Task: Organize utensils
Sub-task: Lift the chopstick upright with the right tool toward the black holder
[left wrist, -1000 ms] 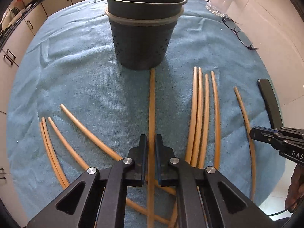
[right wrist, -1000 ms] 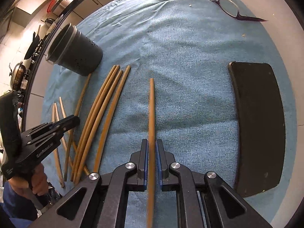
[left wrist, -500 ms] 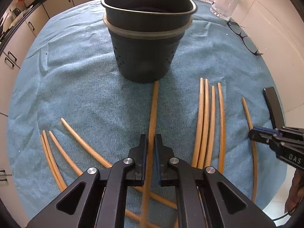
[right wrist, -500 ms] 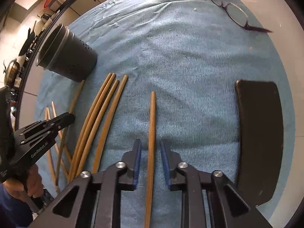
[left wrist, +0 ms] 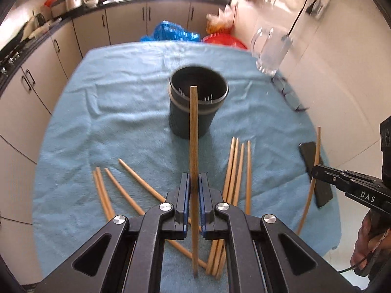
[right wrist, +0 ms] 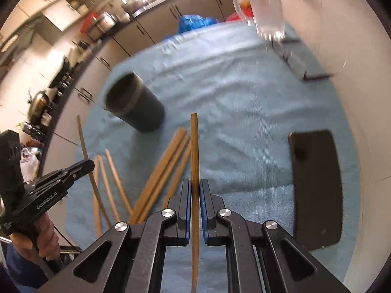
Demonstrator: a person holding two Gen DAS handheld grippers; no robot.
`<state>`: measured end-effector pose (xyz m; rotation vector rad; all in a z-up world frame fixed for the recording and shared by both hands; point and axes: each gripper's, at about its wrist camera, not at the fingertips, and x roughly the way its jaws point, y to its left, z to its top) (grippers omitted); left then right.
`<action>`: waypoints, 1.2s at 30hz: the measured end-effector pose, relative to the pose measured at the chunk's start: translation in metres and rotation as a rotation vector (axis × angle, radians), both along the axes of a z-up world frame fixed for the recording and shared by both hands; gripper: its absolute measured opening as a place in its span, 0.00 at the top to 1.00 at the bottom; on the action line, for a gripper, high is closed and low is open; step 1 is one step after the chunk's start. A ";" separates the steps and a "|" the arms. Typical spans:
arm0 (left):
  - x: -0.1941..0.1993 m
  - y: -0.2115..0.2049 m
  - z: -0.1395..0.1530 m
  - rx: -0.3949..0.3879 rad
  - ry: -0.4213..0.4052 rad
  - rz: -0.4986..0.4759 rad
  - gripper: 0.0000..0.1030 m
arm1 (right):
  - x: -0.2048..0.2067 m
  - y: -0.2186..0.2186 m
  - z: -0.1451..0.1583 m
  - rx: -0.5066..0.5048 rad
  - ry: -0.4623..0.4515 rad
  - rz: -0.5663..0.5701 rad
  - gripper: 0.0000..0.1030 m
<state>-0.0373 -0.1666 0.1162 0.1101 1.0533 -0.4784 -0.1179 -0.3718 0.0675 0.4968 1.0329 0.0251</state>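
Each gripper, left gripper [left wrist: 193,190] and right gripper [right wrist: 195,193], clamps one chopstick [left wrist: 193,146] clear of the blue cloth [left wrist: 117,112]. The dark holder [left wrist: 195,107] stands mid-cloth; glass mug [left wrist: 271,48] and glasses [left wrist: 288,95] sit by its far right edge.

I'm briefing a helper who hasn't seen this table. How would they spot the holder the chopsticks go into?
Find the blue towel covering the table. Near its middle, beyond the loose wooden chopsticks, stands the holder: a dark, round, upright cup with a pale band below its rim. It is the only dark container there; the glass mug is clear.
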 end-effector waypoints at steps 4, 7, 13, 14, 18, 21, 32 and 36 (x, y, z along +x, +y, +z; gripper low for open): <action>-0.013 0.010 0.021 -0.023 -0.043 0.021 0.94 | -0.016 0.005 0.029 -0.042 -0.095 0.001 0.92; -0.021 0.020 0.033 -0.035 -0.056 0.033 0.94 | -0.025 0.014 0.043 -0.077 -0.147 0.006 0.92; -0.029 0.031 0.044 -0.056 -0.075 0.056 0.94 | -0.041 0.019 0.053 -0.086 -0.196 0.017 0.93; -0.031 0.033 0.046 -0.056 -0.081 0.058 0.94 | -0.043 0.019 0.055 -0.086 -0.200 0.018 0.92; -0.033 0.038 0.053 -0.065 -0.094 0.068 0.94 | -0.048 0.016 0.060 -0.083 -0.221 0.011 0.93; -0.034 0.040 0.057 -0.068 -0.100 0.076 0.94 | -0.052 0.014 0.065 -0.080 -0.233 0.001 0.92; -0.036 0.042 0.072 -0.071 -0.124 0.077 0.94 | -0.061 0.003 0.081 -0.051 -0.278 -0.038 0.93; -0.036 0.043 0.078 -0.078 -0.130 0.076 0.94 | -0.062 0.001 0.087 -0.039 -0.290 -0.045 0.93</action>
